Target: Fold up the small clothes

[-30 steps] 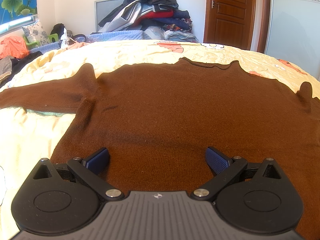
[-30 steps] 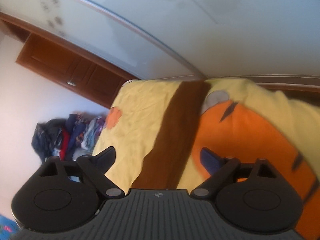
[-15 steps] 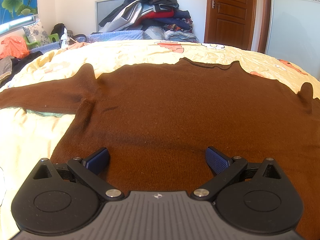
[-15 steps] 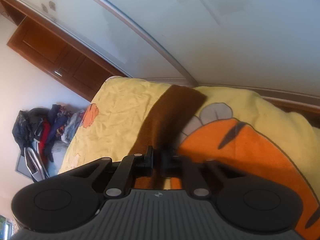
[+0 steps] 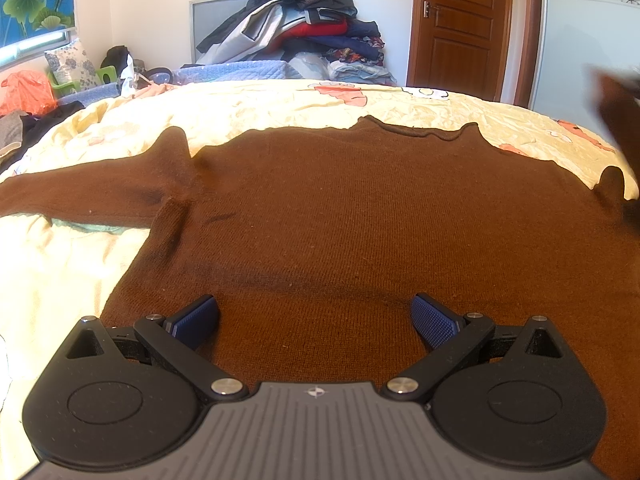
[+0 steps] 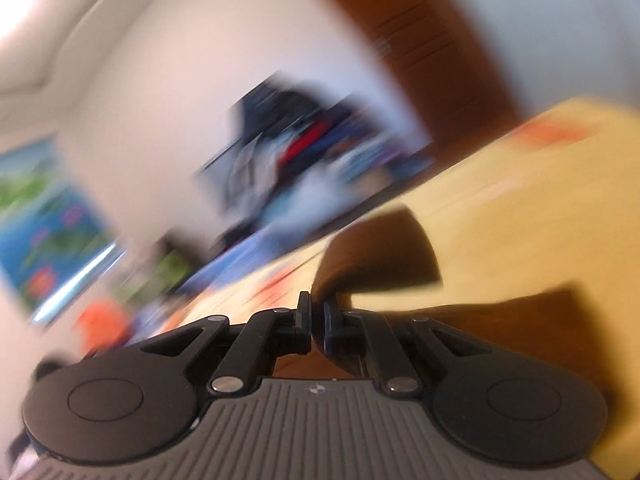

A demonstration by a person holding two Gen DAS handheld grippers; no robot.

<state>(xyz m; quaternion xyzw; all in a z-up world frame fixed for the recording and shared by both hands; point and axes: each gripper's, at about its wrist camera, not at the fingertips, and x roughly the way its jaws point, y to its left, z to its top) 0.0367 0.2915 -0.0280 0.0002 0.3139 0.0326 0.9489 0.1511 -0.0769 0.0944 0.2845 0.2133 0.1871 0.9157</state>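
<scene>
One brown sweater (image 5: 360, 216) lies spread flat on the yellow bedspread (image 5: 248, 108), and it is my landmark: its collar points toward the far clothes pile (image 5: 304, 28), its left sleeve runs out of frame at the picture's edge, and its hem disappears under my housing. My left gripper (image 5: 314, 316) hovers low and level over the lower part of the sweater, jaws spread wide with nothing between them, both blue pads (image 5: 196, 318) close above the knit; whether they touch it I cannot tell. To the right of the sweater's shoulder a dark brown smear at the frame edge is too blurred to name. My right gripper (image 6: 316, 322) is tilted, its whole view streaked by motion, jaws clenched on a fold of the same brown sweater (image 6: 372, 256), which loops up past my fingertips above the bedspread; how much cloth is pinched is hidden between the pads.
</scene>
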